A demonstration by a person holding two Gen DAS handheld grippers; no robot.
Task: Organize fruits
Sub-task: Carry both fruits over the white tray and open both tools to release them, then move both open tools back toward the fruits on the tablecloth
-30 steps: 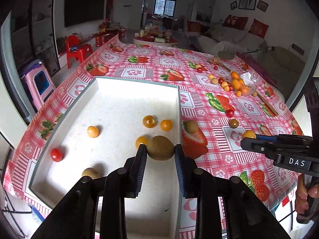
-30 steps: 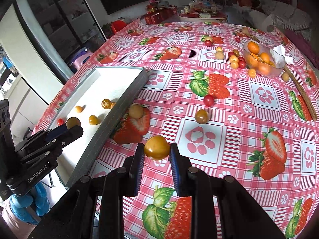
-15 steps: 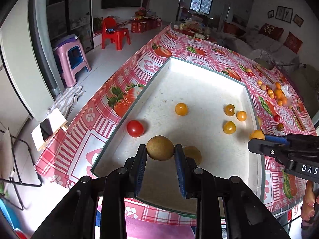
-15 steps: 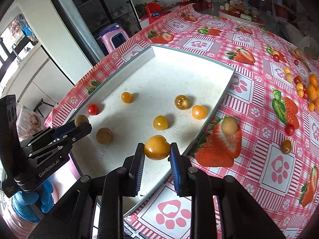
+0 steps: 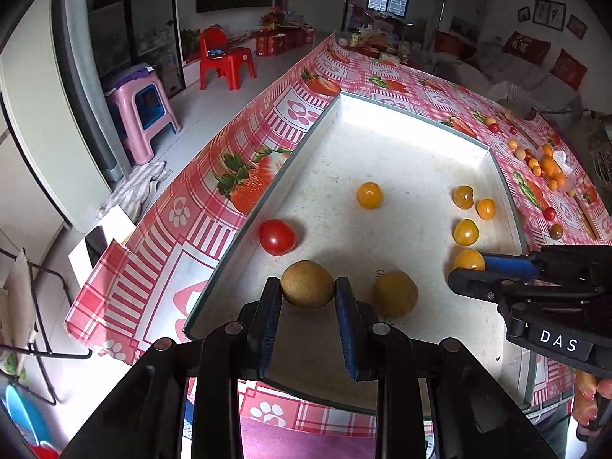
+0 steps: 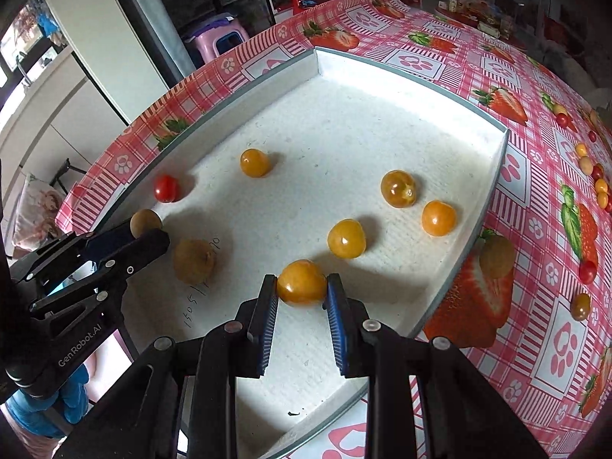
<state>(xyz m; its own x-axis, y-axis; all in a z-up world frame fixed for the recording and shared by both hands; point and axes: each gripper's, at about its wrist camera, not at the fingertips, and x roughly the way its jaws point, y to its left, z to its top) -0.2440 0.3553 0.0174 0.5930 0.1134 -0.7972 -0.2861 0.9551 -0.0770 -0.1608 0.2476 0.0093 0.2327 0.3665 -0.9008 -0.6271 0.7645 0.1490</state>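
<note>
Both grippers have swung in over the white tray since the earlier frame, each carrying its fruit. Left gripper pinches a brown kiwi above the tray's near corner, with a red tomato at its 11 o'clock and a second brown fruit at 3 o'clock. Right gripper clamps a yellow tomato over the tray floor; another yellow tomato lies at its 1 o'clock. More fruit is scattered on the strawberry tablecloth.
</note>
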